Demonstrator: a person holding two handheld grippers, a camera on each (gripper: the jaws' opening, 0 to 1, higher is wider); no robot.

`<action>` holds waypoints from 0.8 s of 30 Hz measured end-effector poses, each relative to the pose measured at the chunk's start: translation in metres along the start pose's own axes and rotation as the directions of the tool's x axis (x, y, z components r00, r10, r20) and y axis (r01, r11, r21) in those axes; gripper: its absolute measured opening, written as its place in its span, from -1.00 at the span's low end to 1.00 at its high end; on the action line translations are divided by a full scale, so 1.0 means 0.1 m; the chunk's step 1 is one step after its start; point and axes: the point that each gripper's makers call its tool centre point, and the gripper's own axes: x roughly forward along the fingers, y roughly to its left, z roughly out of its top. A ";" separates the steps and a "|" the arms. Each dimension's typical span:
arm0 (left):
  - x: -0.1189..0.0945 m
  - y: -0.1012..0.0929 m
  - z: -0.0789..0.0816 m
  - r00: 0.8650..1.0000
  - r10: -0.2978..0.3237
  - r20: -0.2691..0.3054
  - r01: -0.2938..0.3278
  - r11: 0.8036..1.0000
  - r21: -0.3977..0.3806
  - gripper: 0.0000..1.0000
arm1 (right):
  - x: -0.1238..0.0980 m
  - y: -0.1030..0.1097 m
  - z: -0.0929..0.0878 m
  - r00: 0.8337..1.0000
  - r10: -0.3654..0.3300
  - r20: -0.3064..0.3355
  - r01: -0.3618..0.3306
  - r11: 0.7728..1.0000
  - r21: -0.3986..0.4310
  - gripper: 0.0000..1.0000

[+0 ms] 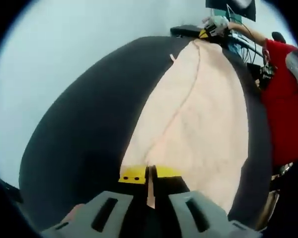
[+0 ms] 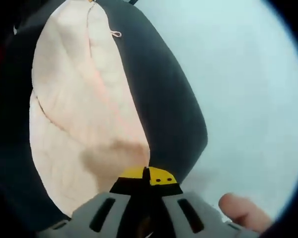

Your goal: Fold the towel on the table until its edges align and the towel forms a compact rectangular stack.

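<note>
A peach towel lies lengthwise on the black table, one layer folded over with a seam line down its left part. My left gripper is shut, its yellow tips pinching the near edge of the towel. At the far end, a gloved hand holds my right gripper at the towel's other end. In the right gripper view, the right gripper is shut on the towel at its near corner. A small hanging loop sticks out of the far right edge.
A person in a red top stands at the table's right side, with dark equipment behind. A fingertip shows beside the right gripper. The black table ends in a rounded edge against a pale floor.
</note>
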 end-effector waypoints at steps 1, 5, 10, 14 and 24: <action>-0.01 0.00 0.01 1.000 0.003 0.003 -0.003 1.000 -0.018 -1.00 | -0.01 -0.03 0.02 1.000 -0.007 0.010 0.007 1.000 0.001 -1.00; -0.03 0.06 0.00 0.999 0.022 0.029 -0.020 0.999 -0.043 -1.00 | -0.03 -0.08 0.08 0.999 -0.026 0.032 0.026 1.000 0.010 -1.00; -0.11 0.20 0.03 0.992 0.045 0.120 -0.030 0.991 -0.128 -1.00 | -0.01 -0.03 0.08 0.999 -0.012 0.036 0.011 1.000 0.014 -1.00; -0.16 0.31 0.00 0.981 0.072 0.180 -0.038 0.982 -0.184 -1.00 | 0.03 0.00 0.07 0.999 -0.005 0.043 0.004 1.000 0.013 -1.00; -0.19 0.25 0.13 0.966 0.047 0.255 -0.009 0.989 -0.148 -0.54 | -0.10 -0.12 0.26 0.986 0.093 0.140 -0.108 0.988 0.108 -0.99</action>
